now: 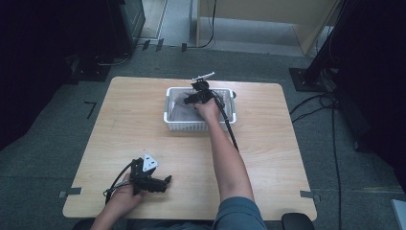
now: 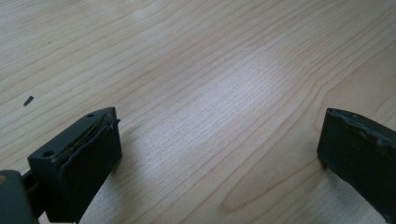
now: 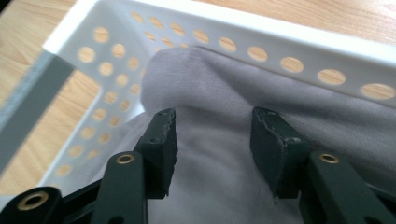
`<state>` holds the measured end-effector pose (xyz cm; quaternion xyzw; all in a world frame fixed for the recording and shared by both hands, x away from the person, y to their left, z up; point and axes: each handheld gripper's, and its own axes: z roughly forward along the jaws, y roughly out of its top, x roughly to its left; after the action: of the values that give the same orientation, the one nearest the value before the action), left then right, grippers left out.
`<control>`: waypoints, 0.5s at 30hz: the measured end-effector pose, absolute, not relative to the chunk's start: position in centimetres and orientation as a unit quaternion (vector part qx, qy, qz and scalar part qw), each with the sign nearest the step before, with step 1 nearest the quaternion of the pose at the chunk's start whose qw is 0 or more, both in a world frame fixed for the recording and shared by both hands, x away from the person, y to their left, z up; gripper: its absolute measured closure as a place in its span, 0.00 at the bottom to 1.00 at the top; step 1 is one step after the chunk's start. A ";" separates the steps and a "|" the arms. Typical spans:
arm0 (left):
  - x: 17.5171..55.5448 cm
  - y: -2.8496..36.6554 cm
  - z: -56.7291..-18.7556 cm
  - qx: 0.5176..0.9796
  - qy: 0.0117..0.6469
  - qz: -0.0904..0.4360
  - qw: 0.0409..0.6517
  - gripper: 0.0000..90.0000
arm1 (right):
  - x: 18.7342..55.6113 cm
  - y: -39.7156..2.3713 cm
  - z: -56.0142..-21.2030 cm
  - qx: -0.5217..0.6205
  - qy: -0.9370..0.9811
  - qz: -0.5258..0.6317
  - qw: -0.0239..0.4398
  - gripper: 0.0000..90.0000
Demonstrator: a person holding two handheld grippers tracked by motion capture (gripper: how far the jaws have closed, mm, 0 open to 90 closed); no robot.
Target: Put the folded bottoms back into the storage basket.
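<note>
Outstretched, the right arm reaches into the basket (image 1: 174,125), its right gripper (image 3: 214,140) parted over the grey cloth (image 3: 224,186), gripping nothing; the left gripper (image 2: 219,149) rests released on the table (image 2: 196,56).

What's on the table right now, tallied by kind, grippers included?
White perforated basket: 1
Grey cloth, lying in the basket: 1
Grippers: 2, the left gripper over bare wood, the right gripper inside the basket, jaws apart over the cloth
Total: 4
</note>
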<state>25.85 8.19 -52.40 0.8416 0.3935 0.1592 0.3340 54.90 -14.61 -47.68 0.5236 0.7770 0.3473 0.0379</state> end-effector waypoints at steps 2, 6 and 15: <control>25.8 8.2 -52.4 0.842 0.393 0.159 0.334 0.00 | 54.7 -14.9 -47.1 0.523 0.776 0.351 0.036 0.55; 25.8 8.2 -52.4 0.842 0.393 0.159 0.334 0.00 | 54.1 -15.4 -45.9 0.518 0.776 0.359 0.041 0.51; 25.8 8.2 -52.4 0.841 0.394 0.159 0.334 0.00 | 52.2 -17.1 -43.1 0.499 0.781 0.370 0.064 0.47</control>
<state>25.85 8.18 -52.40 0.8413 0.3939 0.1592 0.3344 52.19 -17.12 -43.13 0.4992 0.7809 0.3698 0.0644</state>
